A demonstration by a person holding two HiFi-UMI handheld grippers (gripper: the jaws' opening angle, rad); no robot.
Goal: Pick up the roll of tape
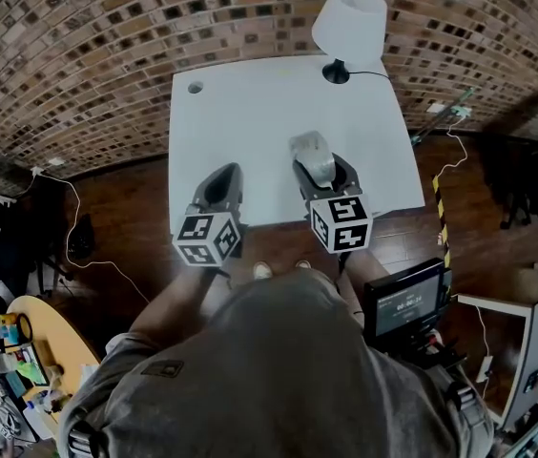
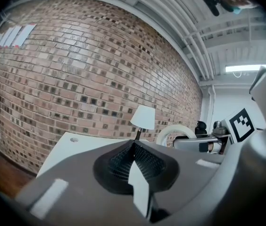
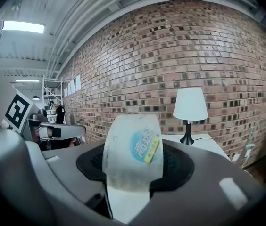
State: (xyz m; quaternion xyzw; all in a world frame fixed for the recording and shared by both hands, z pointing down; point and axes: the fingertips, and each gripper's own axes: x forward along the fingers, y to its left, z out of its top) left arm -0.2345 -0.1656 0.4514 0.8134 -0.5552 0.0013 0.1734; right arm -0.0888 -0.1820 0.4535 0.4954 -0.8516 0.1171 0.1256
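Note:
The roll of tape (image 3: 133, 150) is clear and pale, with a blue and yellow label. It stands upright between the jaws of my right gripper (image 3: 134, 166), which is shut on it. In the head view the tape (image 1: 309, 149) sticks out ahead of the right gripper (image 1: 324, 168), held in the air over the front part of the white table (image 1: 250, 113). My left gripper (image 1: 221, 184) hangs beside it on the left. In the left gripper view the left gripper (image 2: 134, 149) is shut with nothing in it, and the tape (image 2: 174, 133) shows off to the right.
A white-shaded lamp (image 1: 348, 22) on a black base stands at the table's far right corner, its cable trailing off the edge. A small round hole (image 1: 196, 88) is at the far left corner. A brick wall (image 3: 170, 55) runs behind the table. A screen device (image 1: 404, 303) sits near my right side.

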